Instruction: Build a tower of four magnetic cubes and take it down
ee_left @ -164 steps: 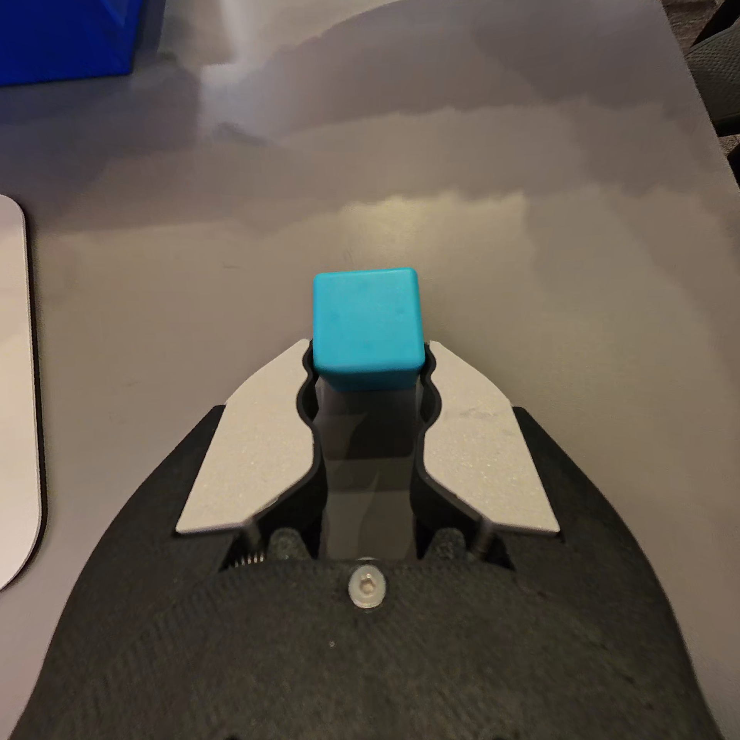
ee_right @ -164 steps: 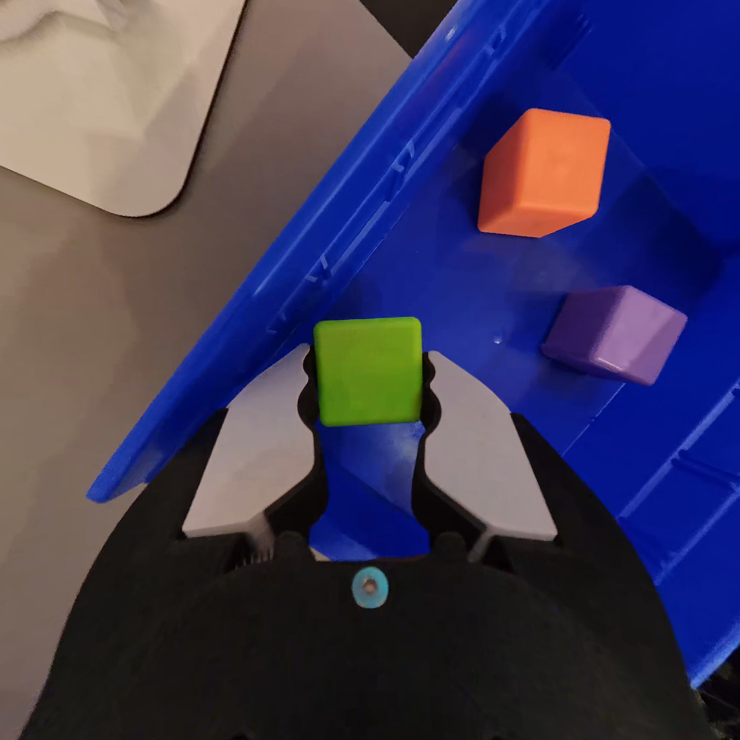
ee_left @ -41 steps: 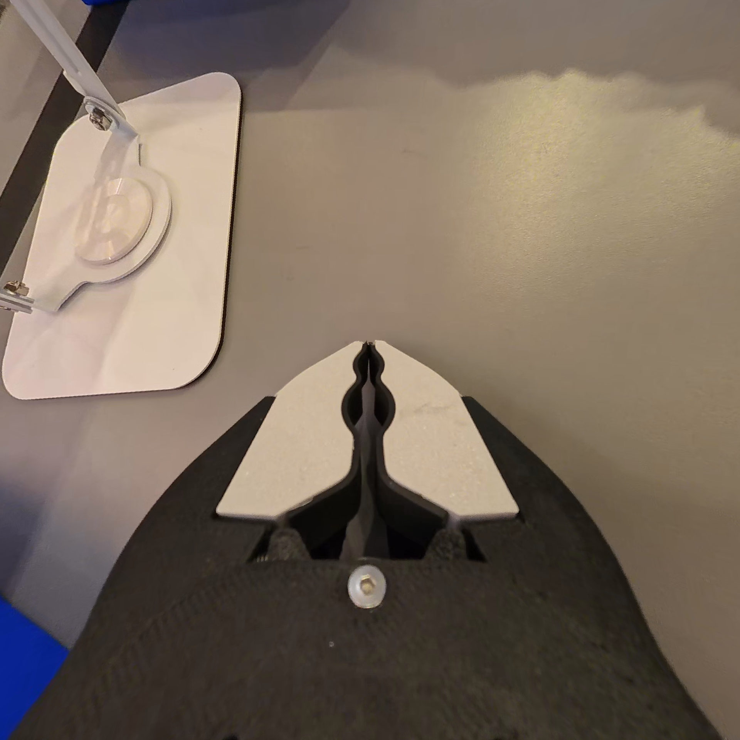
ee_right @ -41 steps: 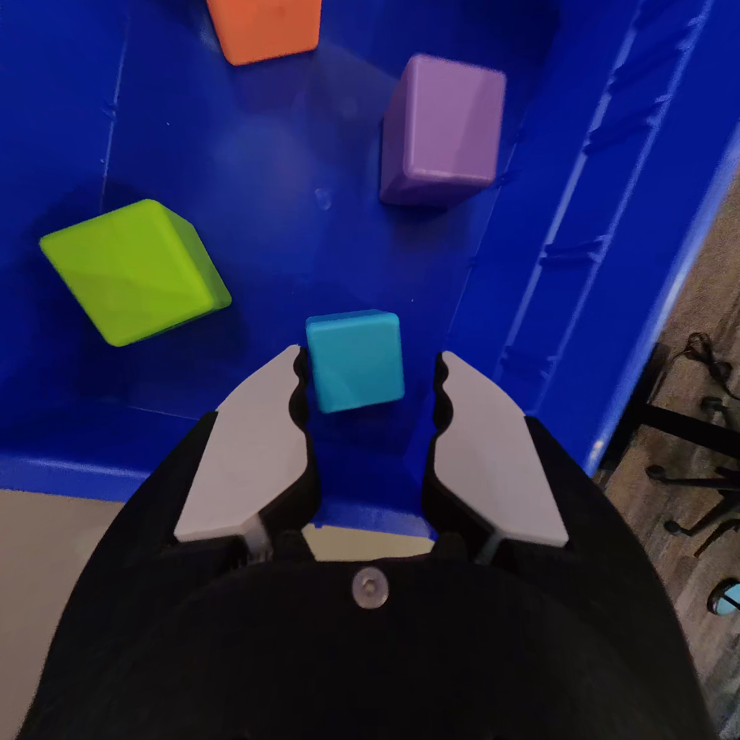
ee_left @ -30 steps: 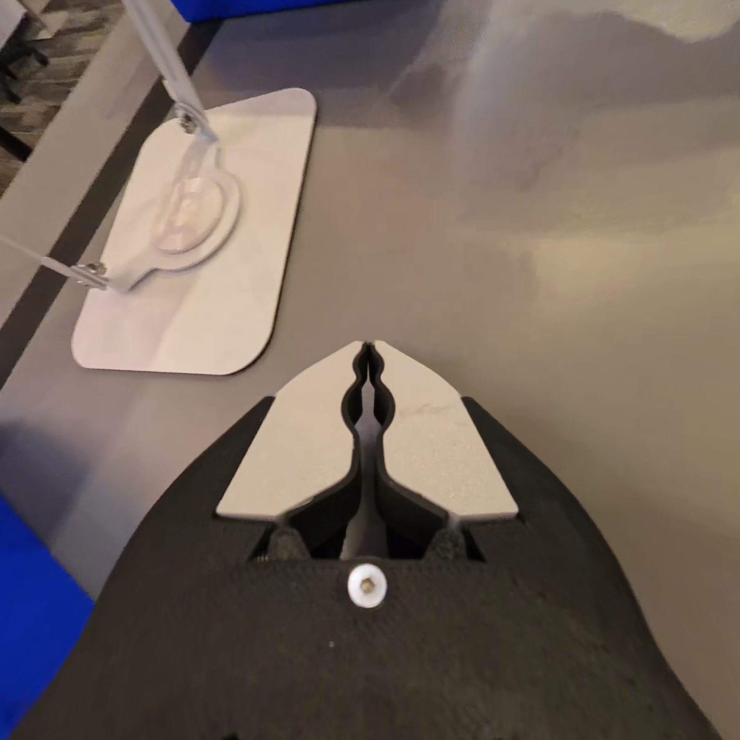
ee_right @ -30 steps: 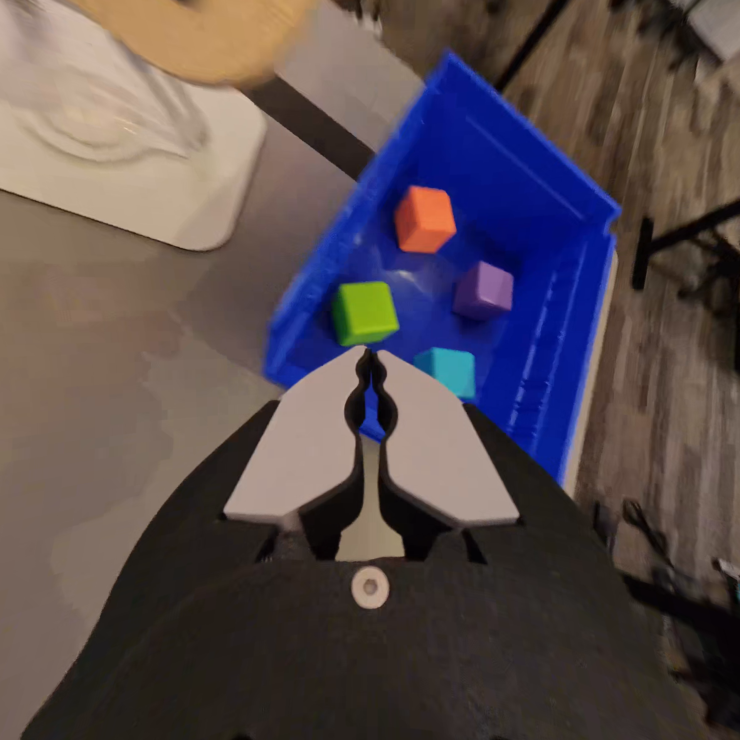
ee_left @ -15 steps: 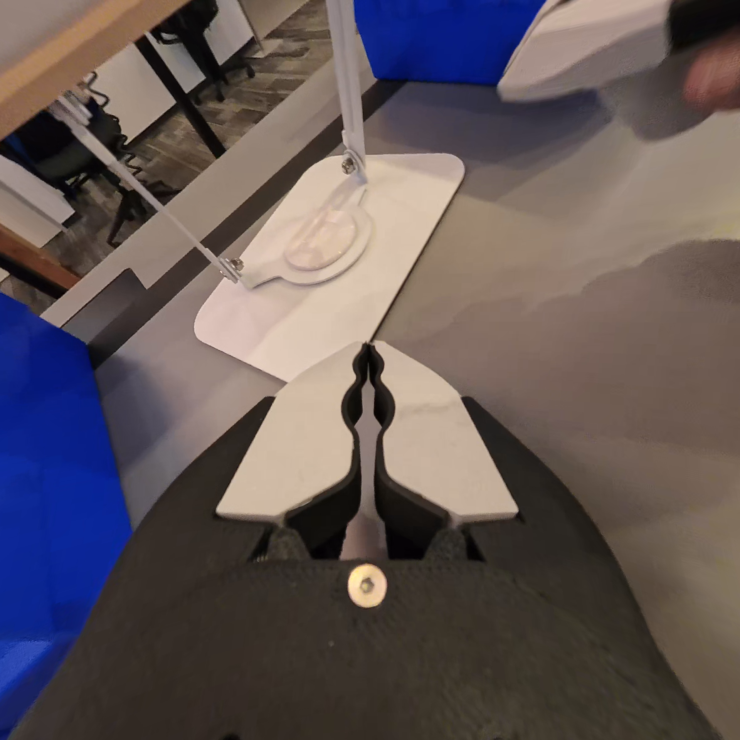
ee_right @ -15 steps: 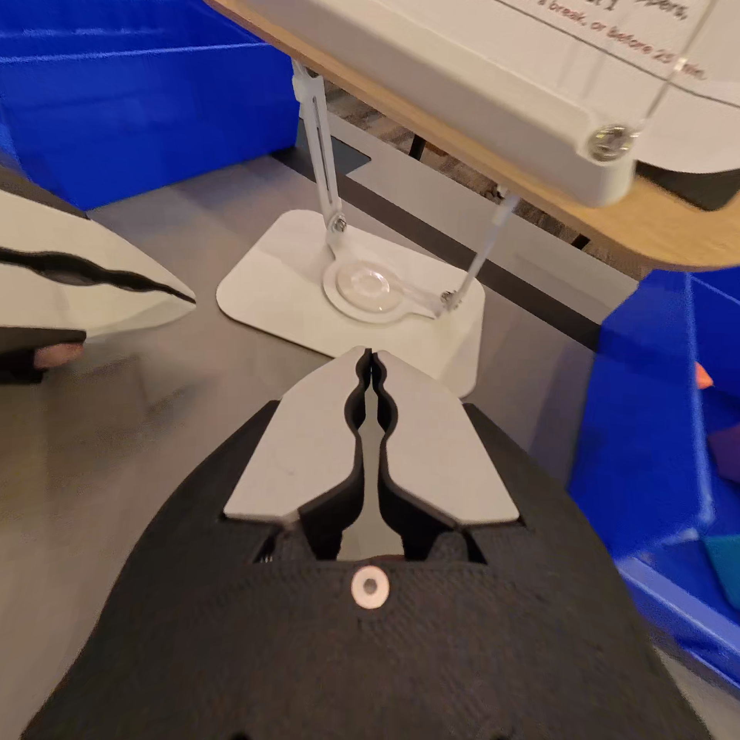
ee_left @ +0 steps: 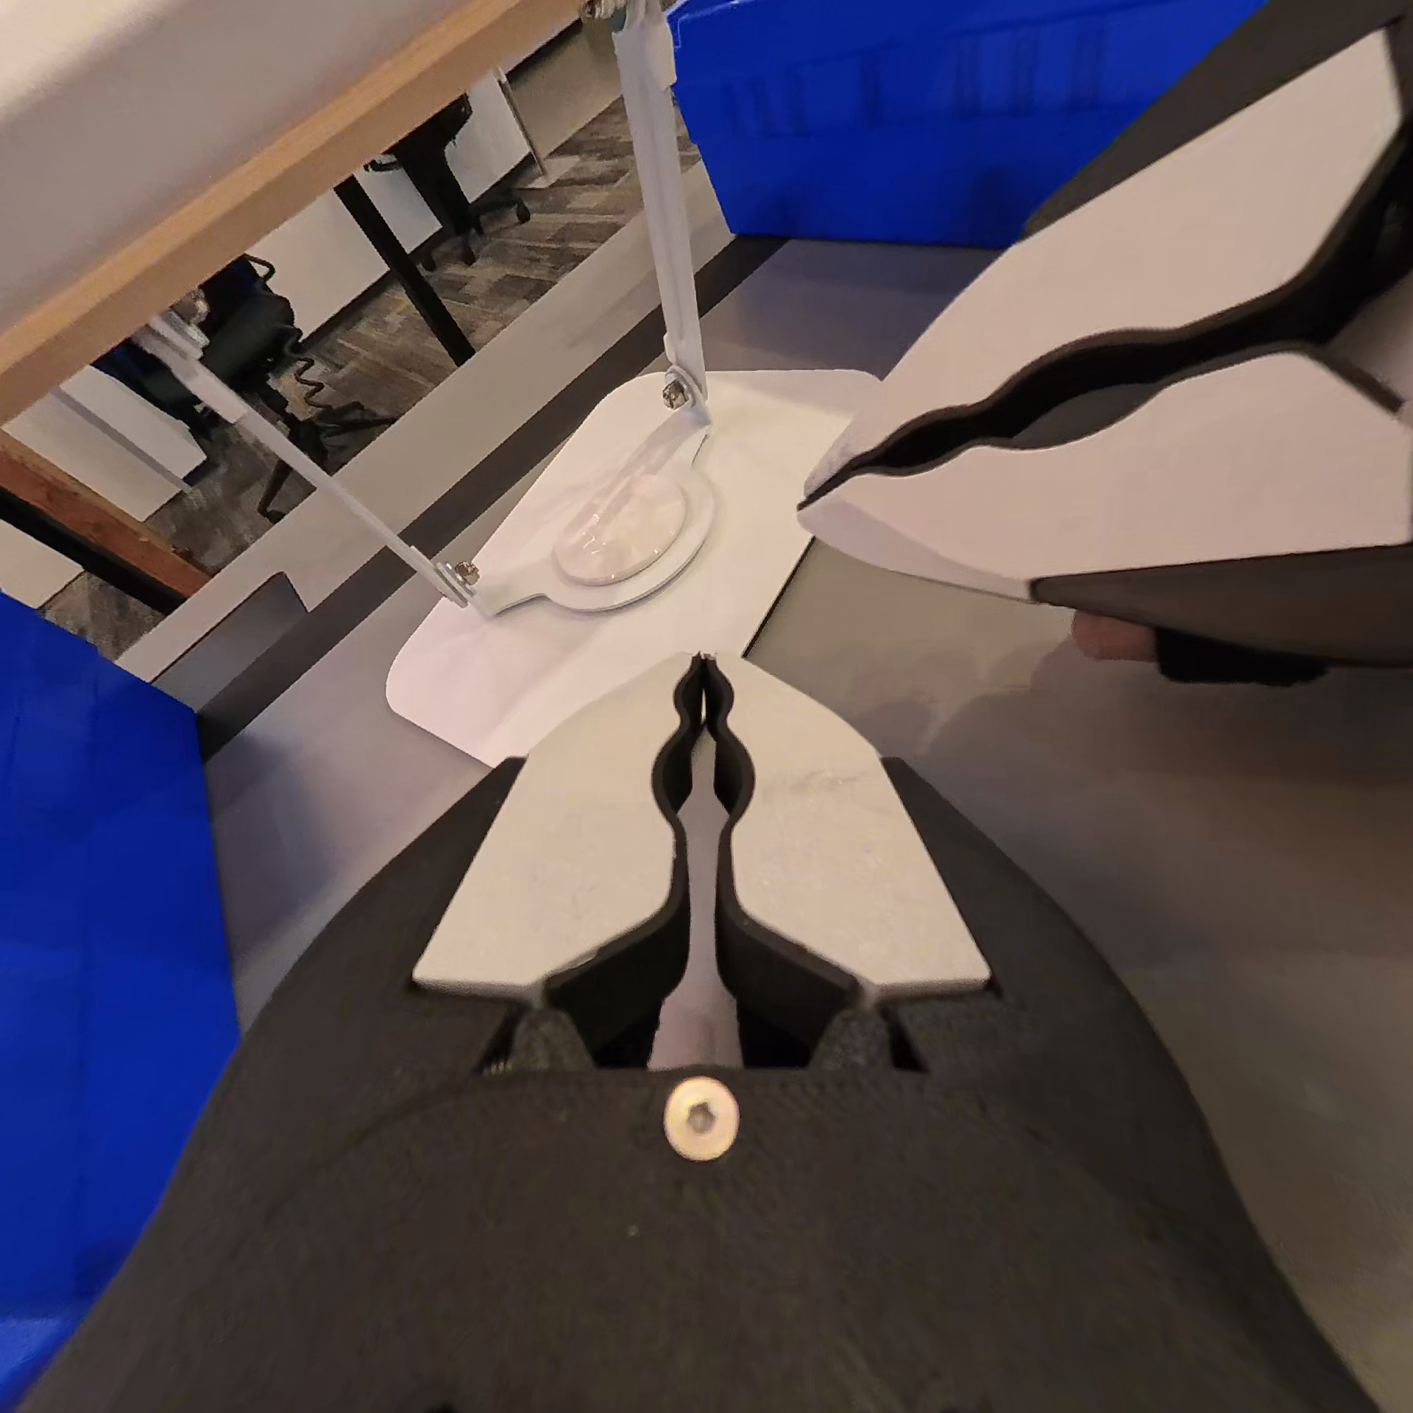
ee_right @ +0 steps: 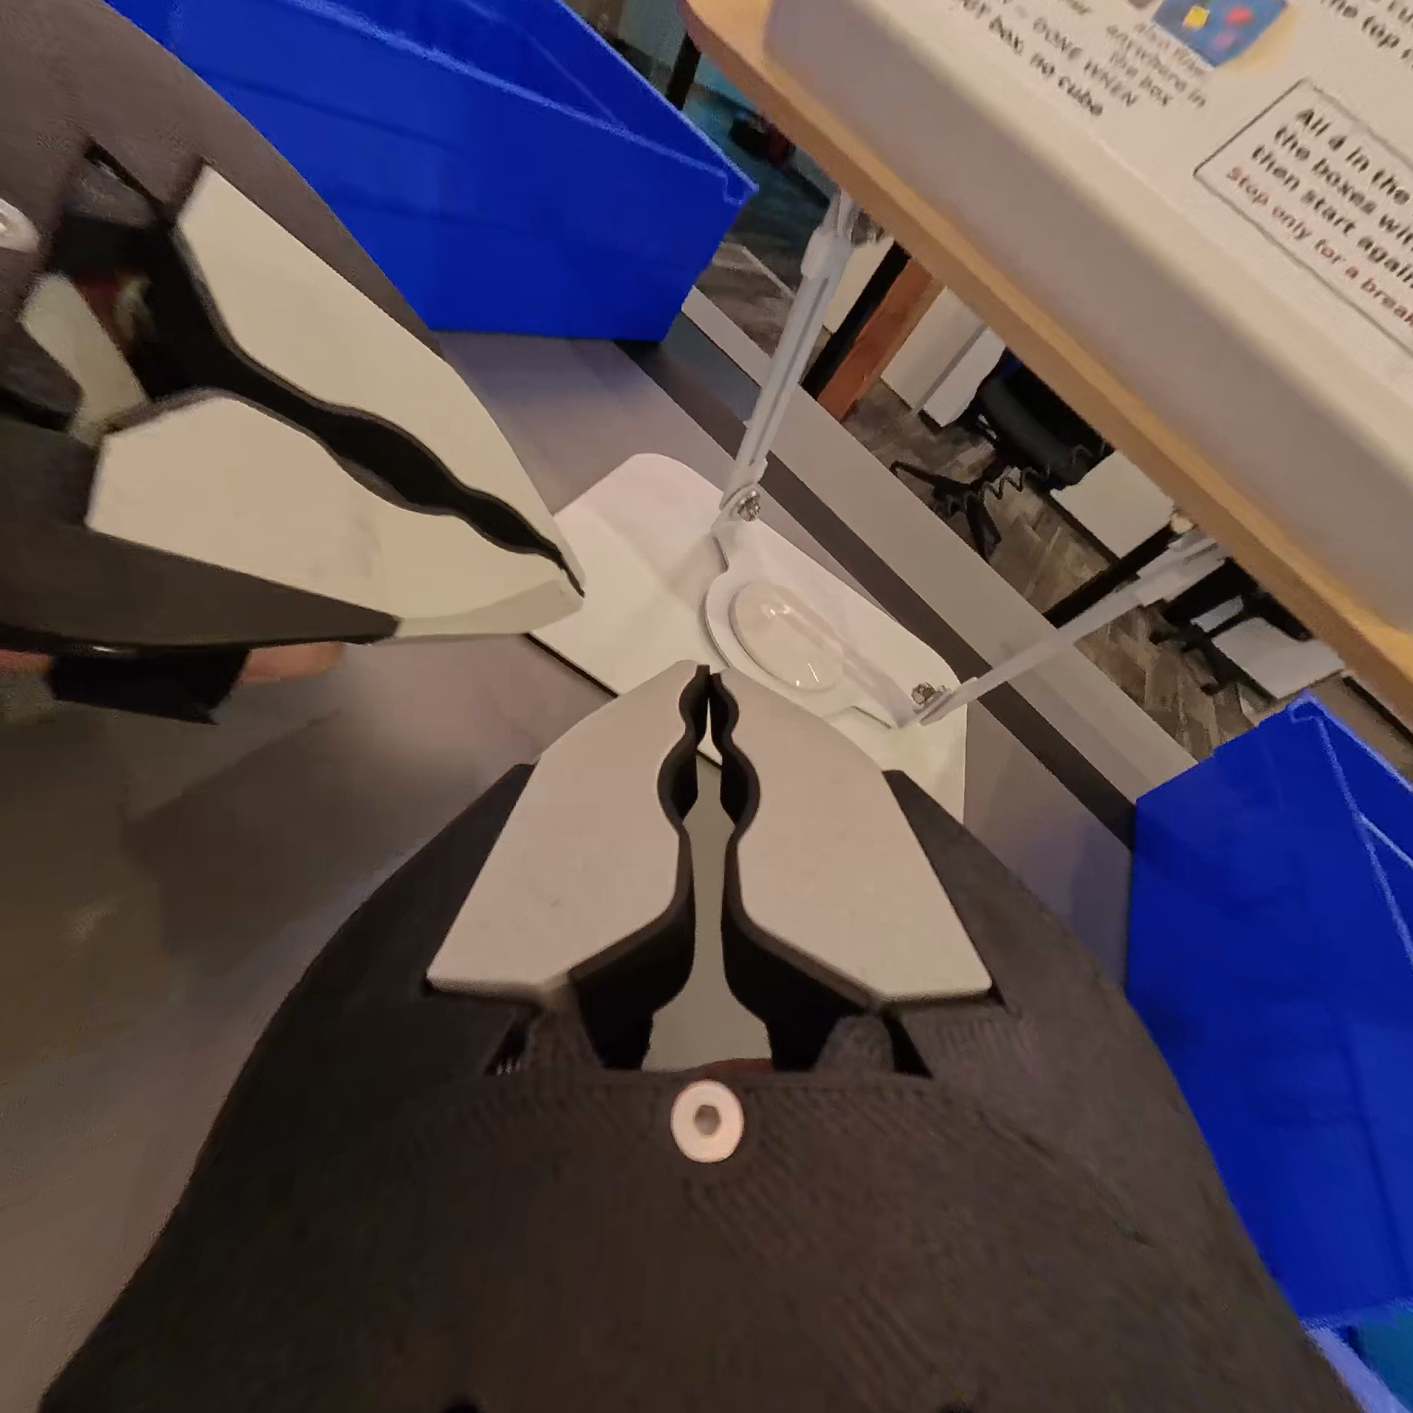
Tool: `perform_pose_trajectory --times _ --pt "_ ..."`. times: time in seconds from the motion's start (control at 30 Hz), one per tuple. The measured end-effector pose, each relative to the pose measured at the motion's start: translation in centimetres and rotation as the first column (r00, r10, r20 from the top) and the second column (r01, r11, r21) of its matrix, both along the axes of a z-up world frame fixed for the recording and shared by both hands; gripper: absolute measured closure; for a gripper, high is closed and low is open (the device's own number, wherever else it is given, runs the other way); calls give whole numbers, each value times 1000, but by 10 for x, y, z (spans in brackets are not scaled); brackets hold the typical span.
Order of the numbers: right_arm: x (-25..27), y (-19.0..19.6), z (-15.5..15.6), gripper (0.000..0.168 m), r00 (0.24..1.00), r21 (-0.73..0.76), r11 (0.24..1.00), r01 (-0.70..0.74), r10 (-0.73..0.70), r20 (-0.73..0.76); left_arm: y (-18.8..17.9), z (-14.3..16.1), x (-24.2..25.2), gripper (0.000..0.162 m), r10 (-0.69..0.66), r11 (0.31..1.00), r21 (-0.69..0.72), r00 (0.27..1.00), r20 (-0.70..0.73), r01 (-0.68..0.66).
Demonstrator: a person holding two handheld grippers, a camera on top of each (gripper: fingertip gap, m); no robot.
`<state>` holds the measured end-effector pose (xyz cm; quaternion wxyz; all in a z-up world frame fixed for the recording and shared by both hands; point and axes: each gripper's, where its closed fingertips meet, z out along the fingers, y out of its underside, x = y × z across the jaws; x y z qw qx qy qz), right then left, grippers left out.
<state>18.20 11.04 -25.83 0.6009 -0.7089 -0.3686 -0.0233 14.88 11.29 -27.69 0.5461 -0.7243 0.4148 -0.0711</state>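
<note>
No cube shows in either view now. My left gripper (ee_left: 705,659) is shut and empty, held above the grey table and pointing at the white stand base (ee_left: 535,612). My right gripper (ee_right: 705,673) is shut and empty, pointing at the same stand base (ee_right: 650,612) from the other side. The right gripper also shows in the left wrist view (ee_left: 822,501) at the upper right, shut. The left gripper also shows in the right wrist view (ee_right: 570,585) at the left, shut. The two grippers' tips are close together over the base.
A blue bin (ee_left: 92,879) stands at the left of the left wrist view, another blue bin (ee_left: 879,115) at the back. In the right wrist view blue bins stand at the back left (ee_right: 459,191) and the right (ee_right: 1284,956). A board on white struts (ee_right: 1109,267) hangs overhead. There is about 4 centimeters between the tips of the two grippers.
Both grippers have let go of their cubes, the teal and green ones lying in the bin, then shut, swung away from the bin and risen toward the stand base, their tips coming close together.
</note>
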Motion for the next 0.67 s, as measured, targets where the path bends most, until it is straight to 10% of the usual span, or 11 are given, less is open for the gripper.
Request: perform_pose_trajectory --times 0.67 --pt "3 -11 3 168 992 -12 997 -73 71 -107 3 10 -28 162 55 998 33 997 62 -57"
